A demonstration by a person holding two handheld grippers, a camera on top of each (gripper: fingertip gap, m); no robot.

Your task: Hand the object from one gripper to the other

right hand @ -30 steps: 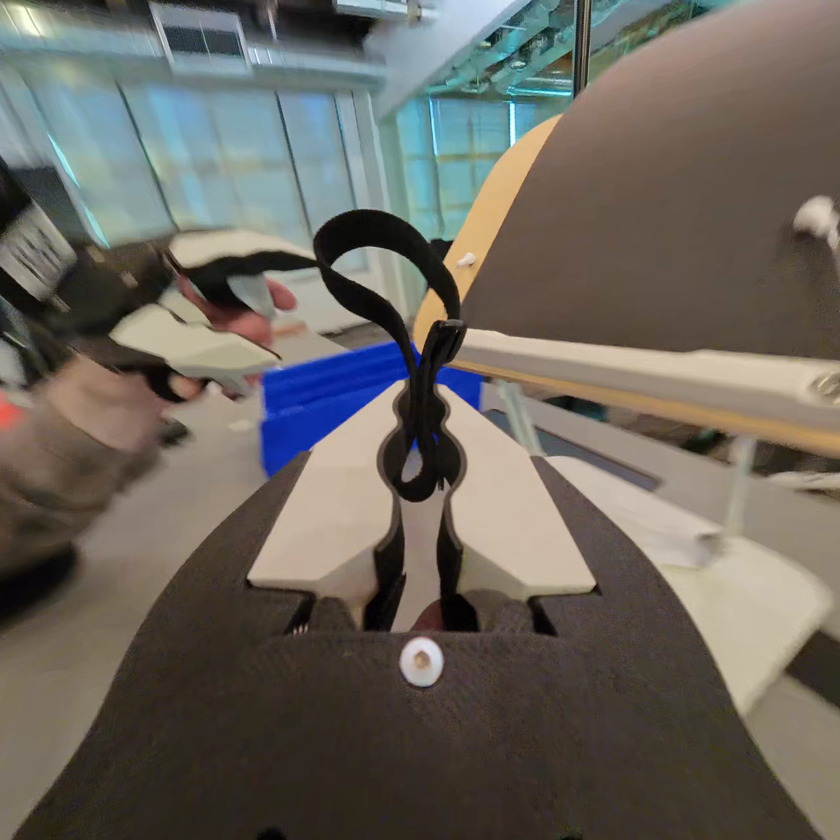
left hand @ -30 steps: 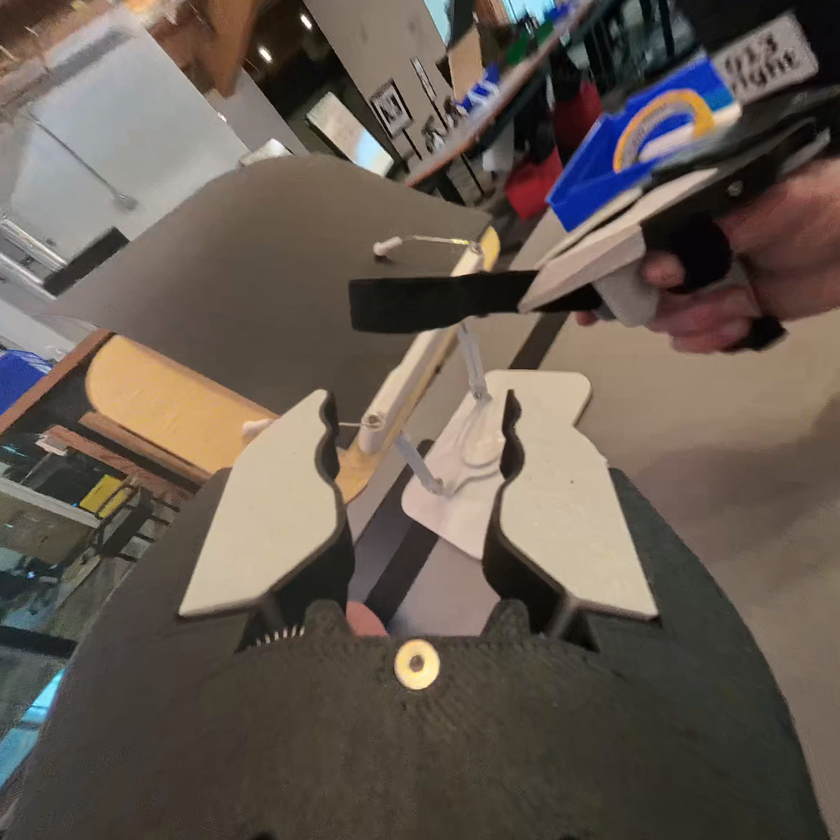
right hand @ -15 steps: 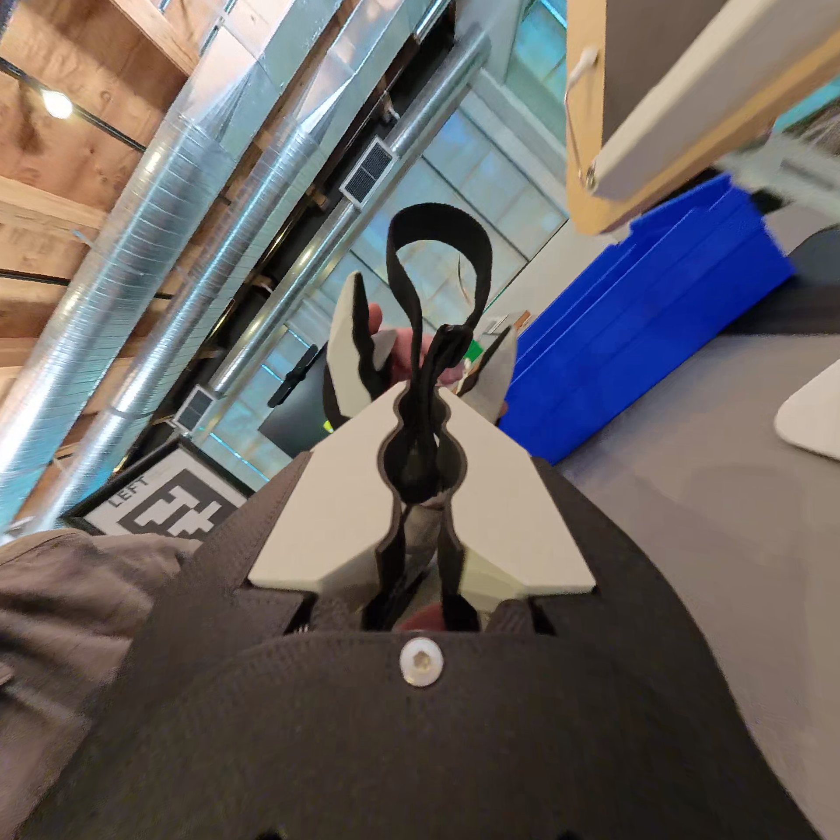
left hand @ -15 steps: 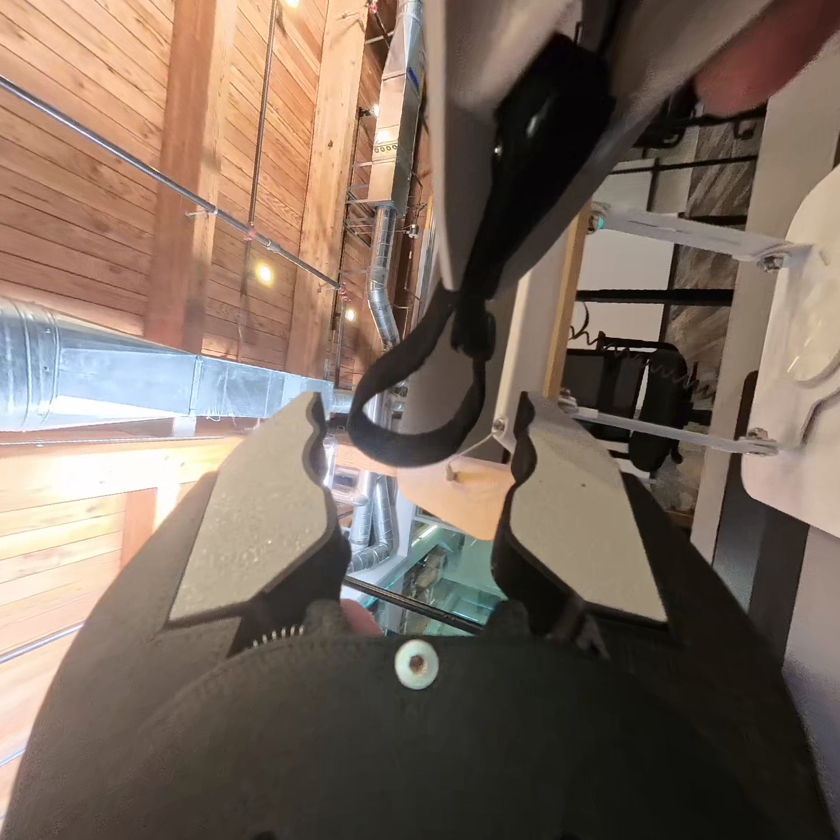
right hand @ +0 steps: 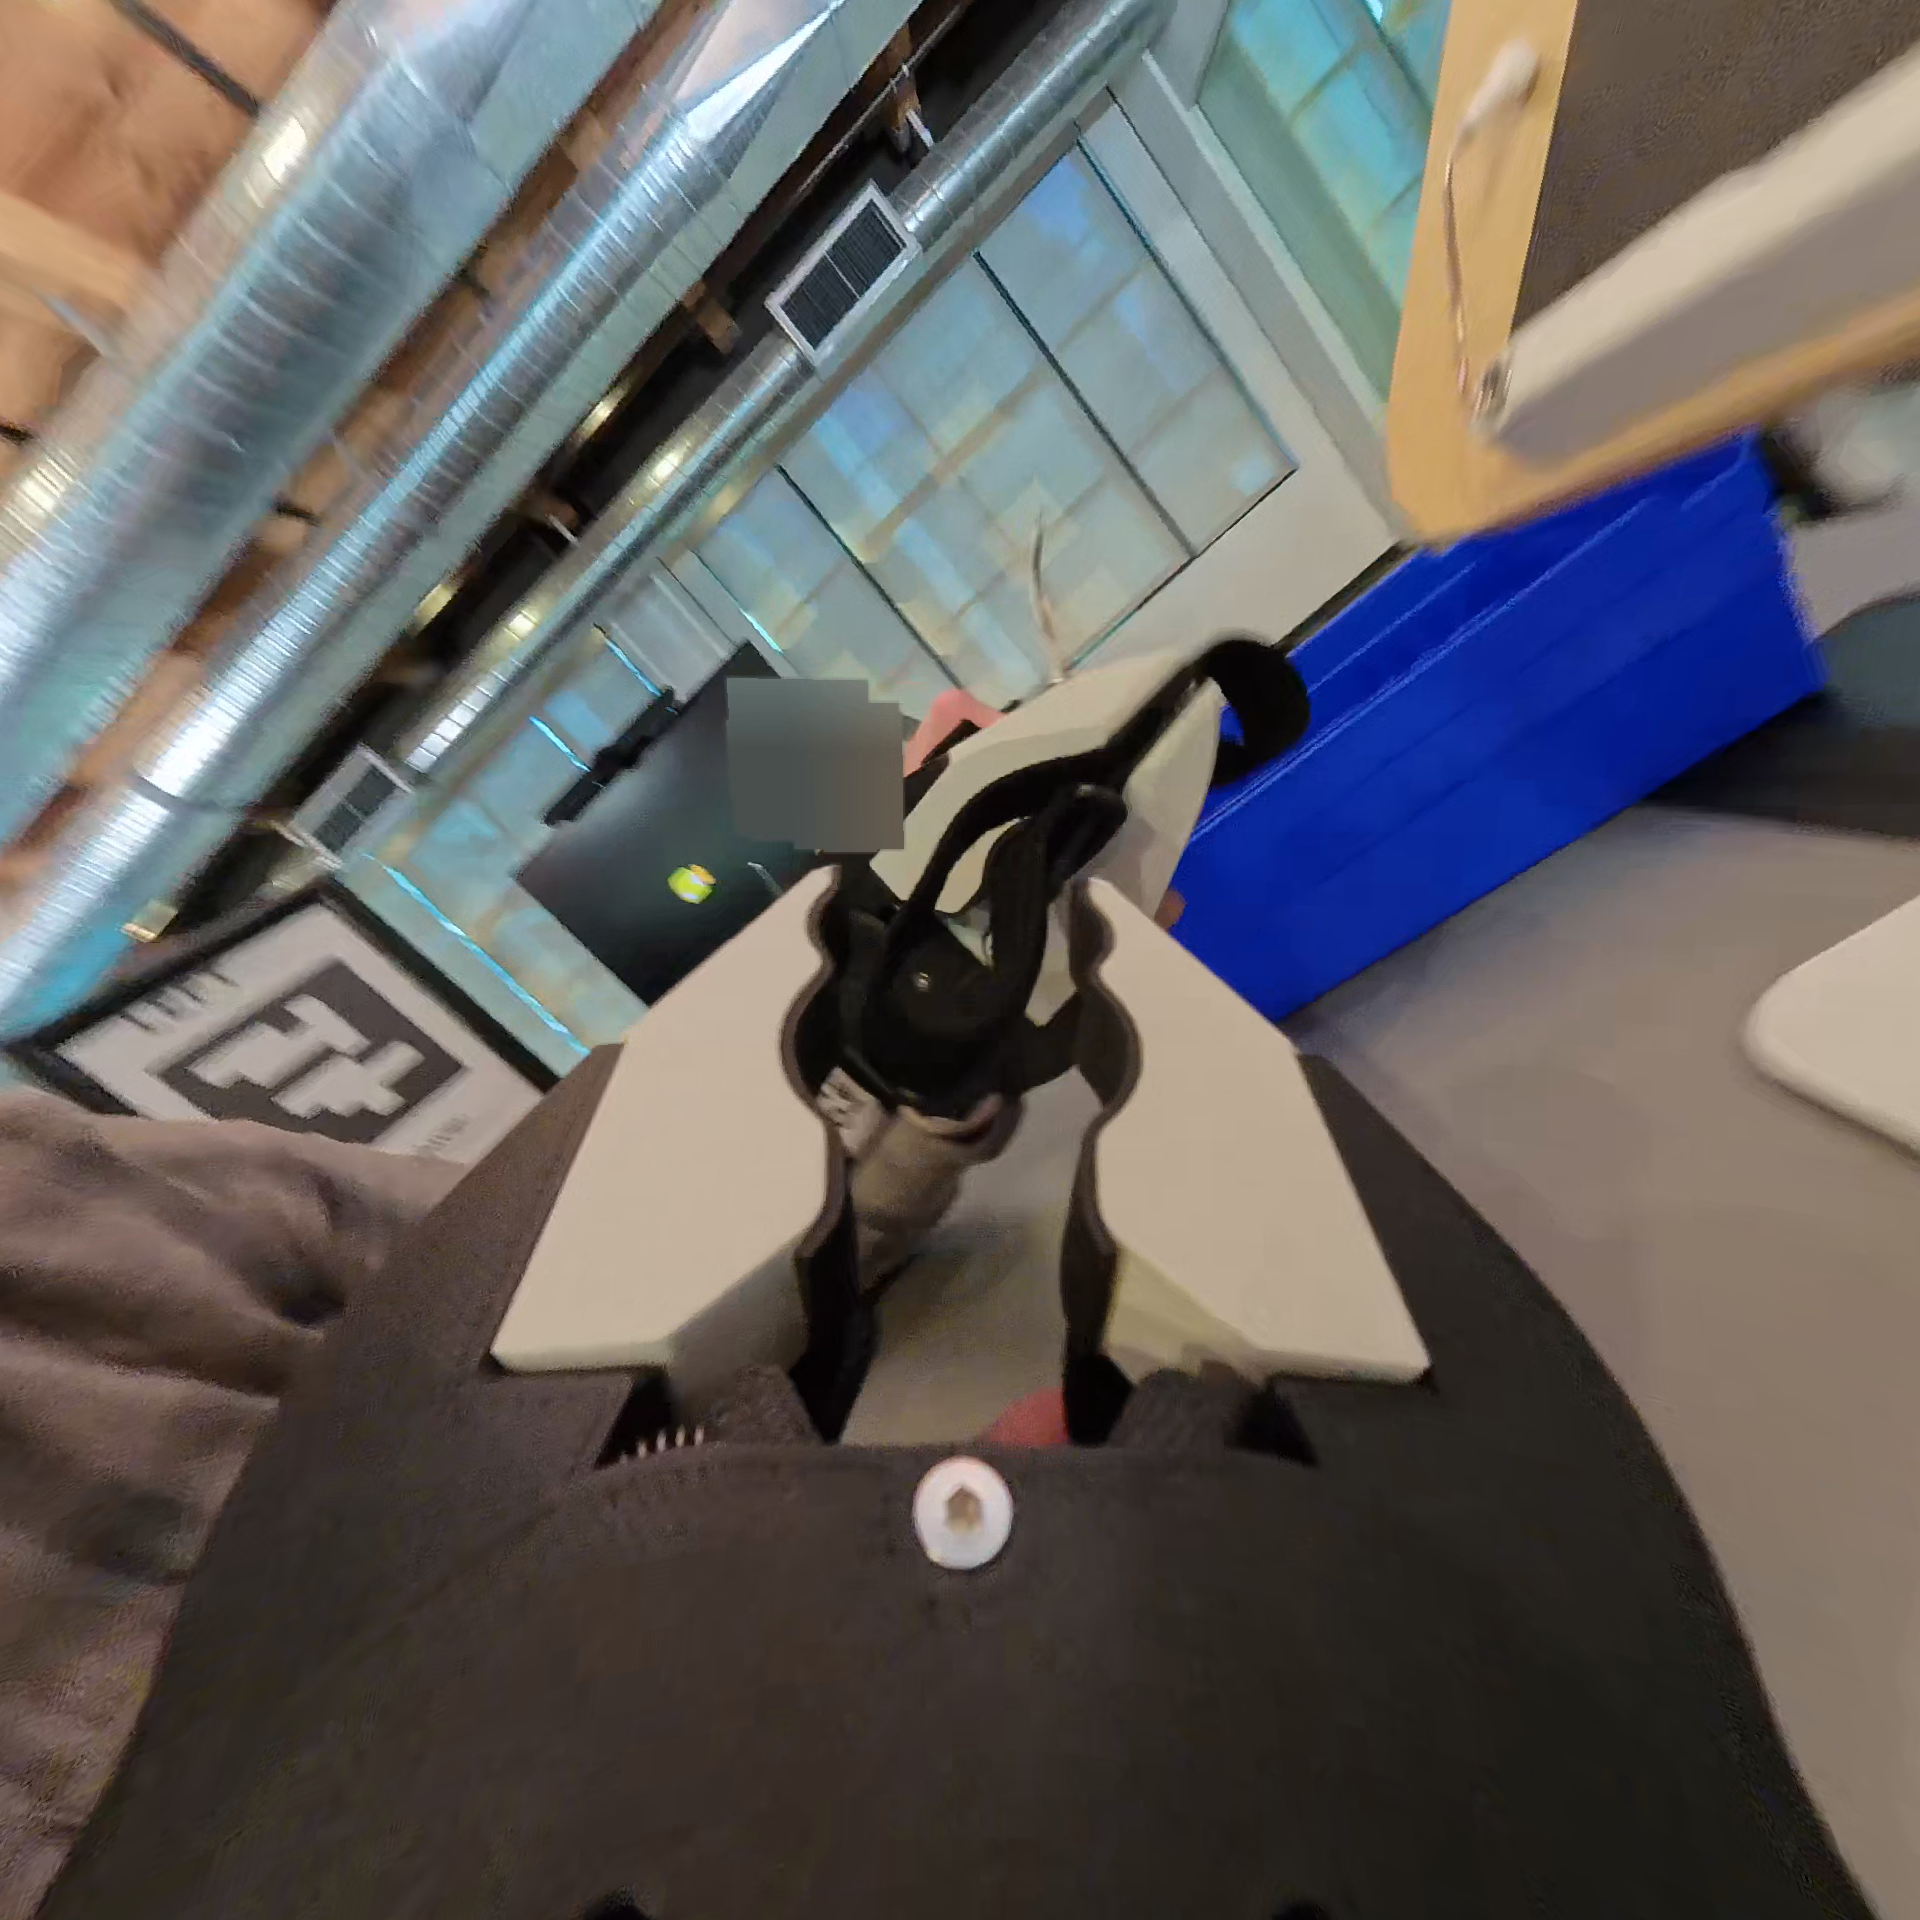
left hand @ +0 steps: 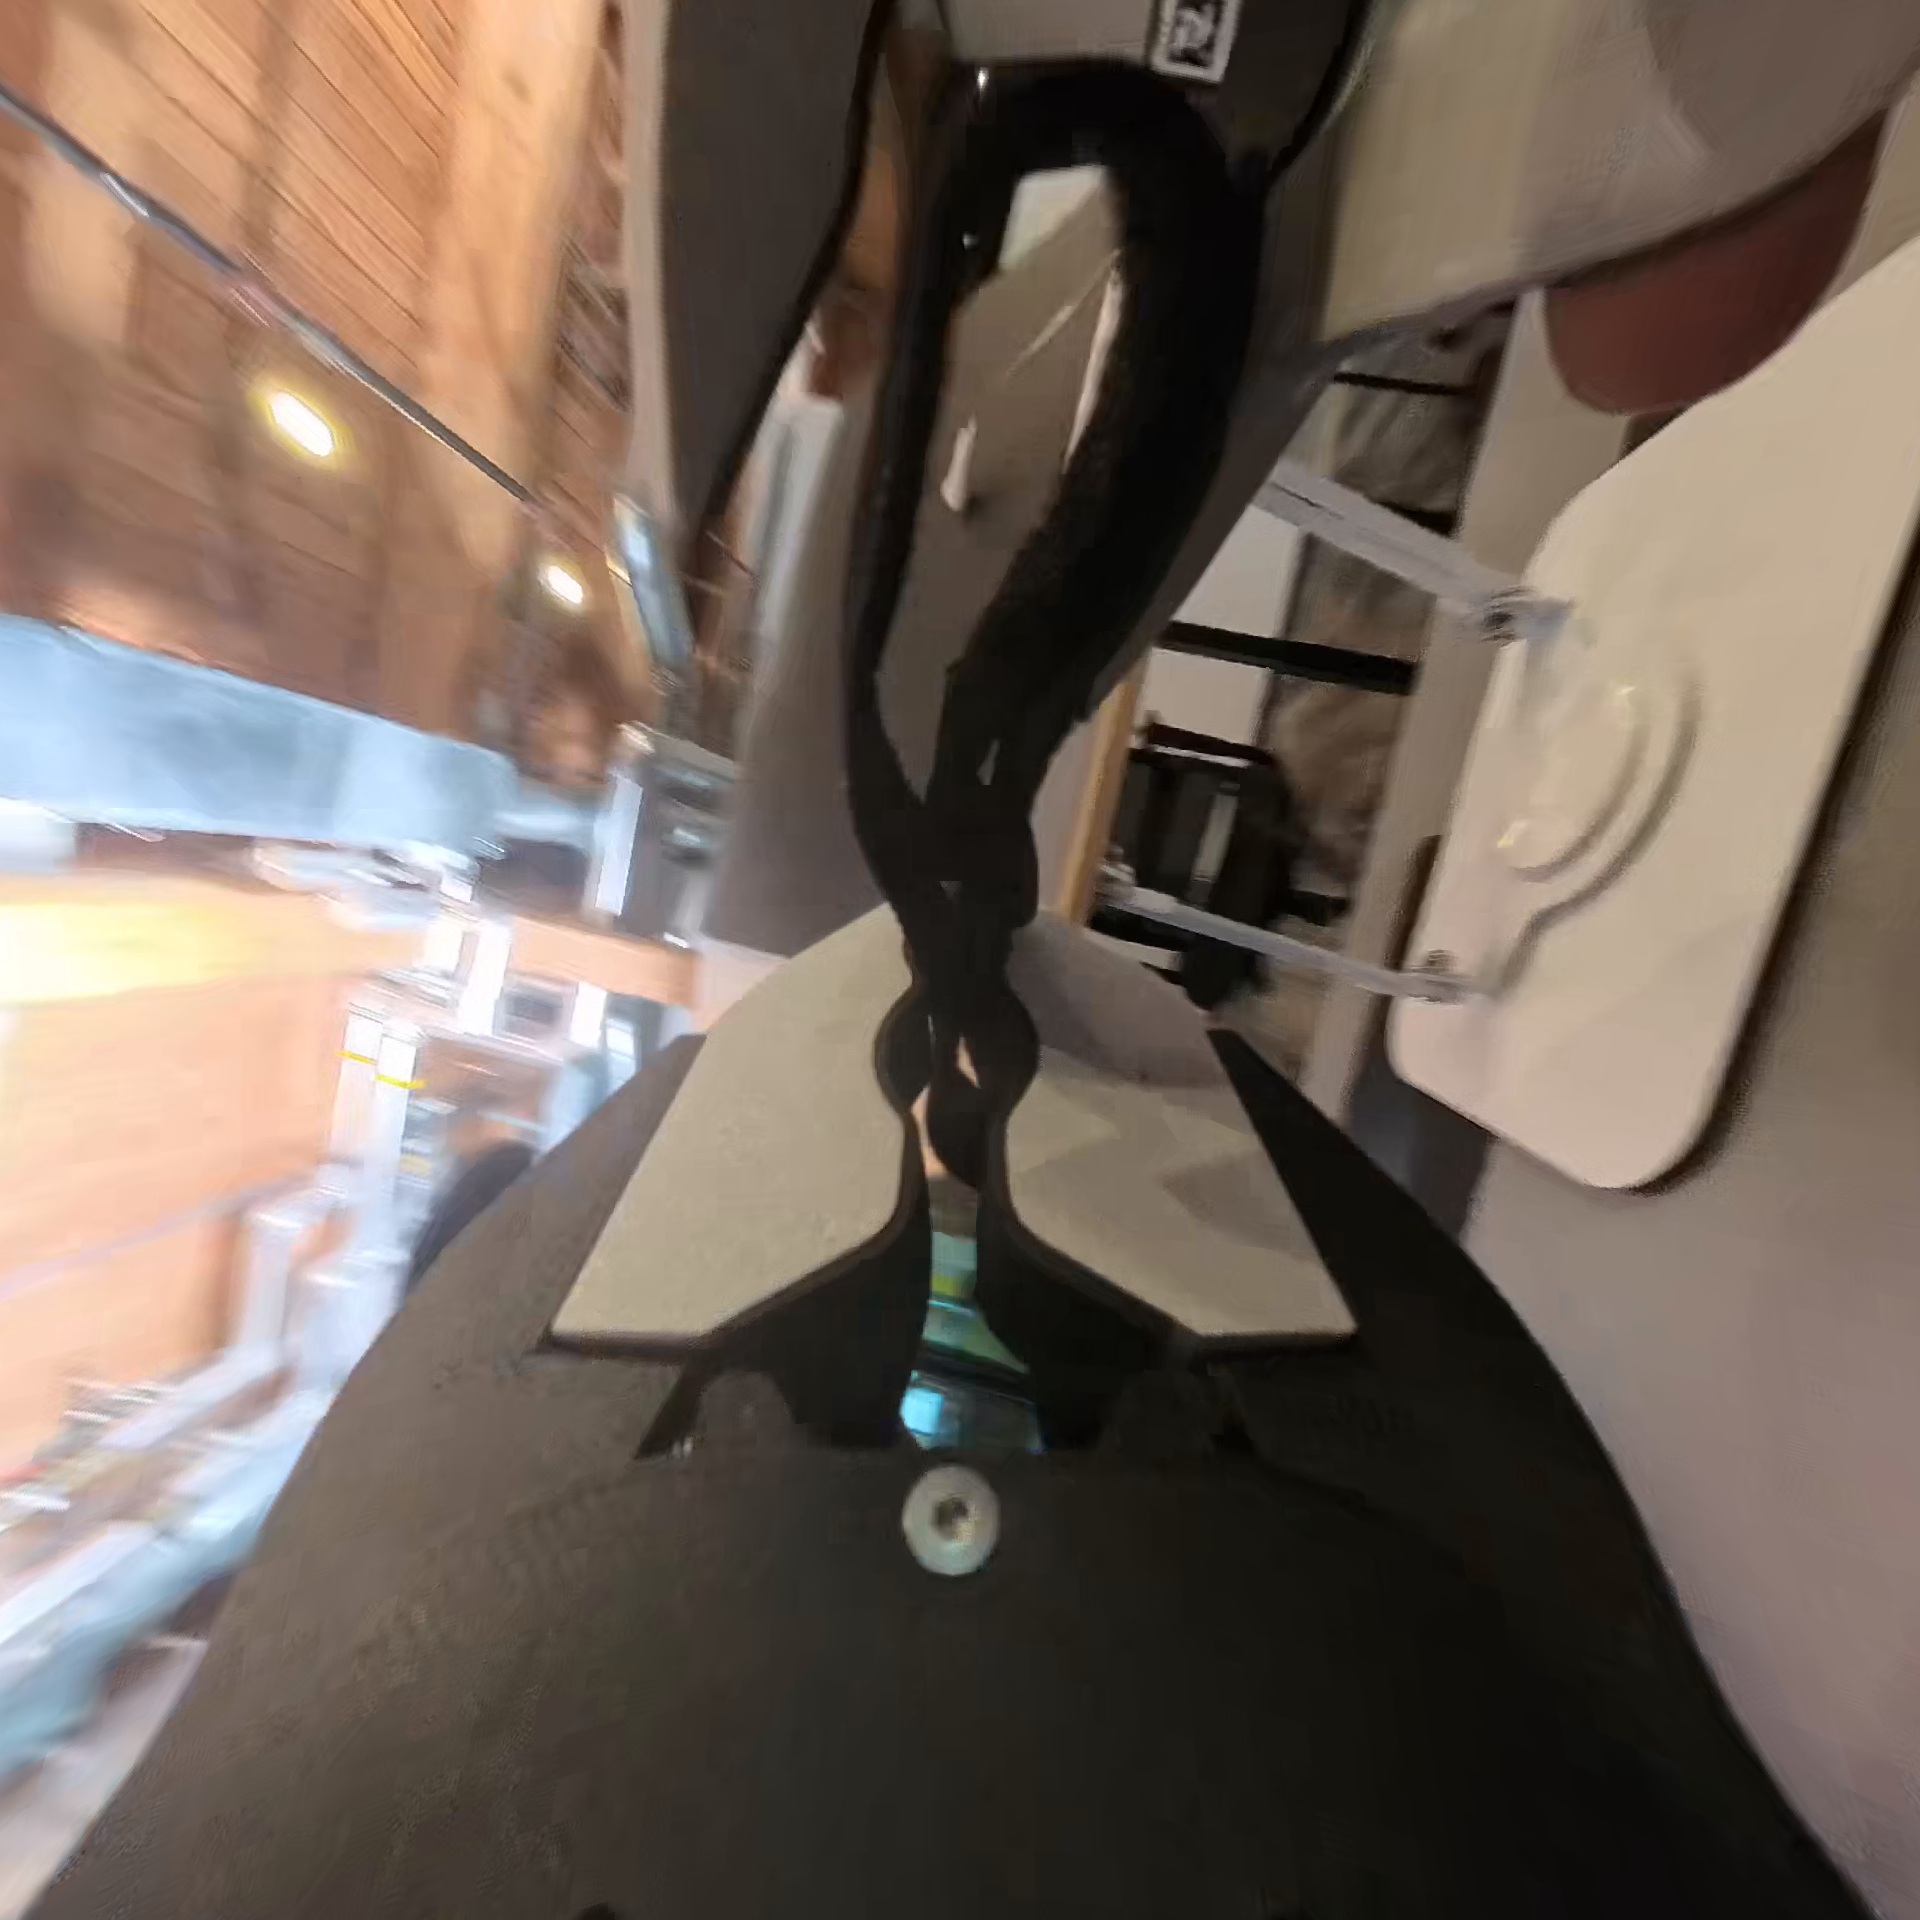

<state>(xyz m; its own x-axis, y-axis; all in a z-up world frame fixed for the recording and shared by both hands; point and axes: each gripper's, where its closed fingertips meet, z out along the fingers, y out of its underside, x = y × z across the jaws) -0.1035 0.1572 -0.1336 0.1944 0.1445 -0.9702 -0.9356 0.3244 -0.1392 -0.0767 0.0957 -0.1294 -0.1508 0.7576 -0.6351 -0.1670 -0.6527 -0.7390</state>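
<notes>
The object is a black strap [left hand: 1039,623] with a looped end. My left gripper [left hand: 956,935] is shut on the twisted strap, which runs up from its fingertips to the right gripper [left hand: 1060,125] at the top of the left wrist view. In the right wrist view my right gripper [right hand: 961,894] stands with its jaws apart. The strap's thick end [right hand: 935,997] lies loosely between them. The left gripper [right hand: 1122,769] faces it just beyond and pinches the strap, whose loop [right hand: 1262,691] sticks out past its fingers. Both grippers are held in the air, tip to tip.
A blue bin [right hand: 1507,748] stands on the grey table [right hand: 1558,1195] beyond the grippers. A white stand base [left hand: 1662,779] lies on the table, also at the right edge of the right wrist view [right hand: 1849,1039]. A wood-edged board [right hand: 1455,312] hangs overhead. A person's sleeve [right hand: 156,1247] is at left.
The left gripper has closed on the strap's loop, which it only straddled half a second ago. The right gripper's jaws have parted from the strap. Both views have shifted.
</notes>
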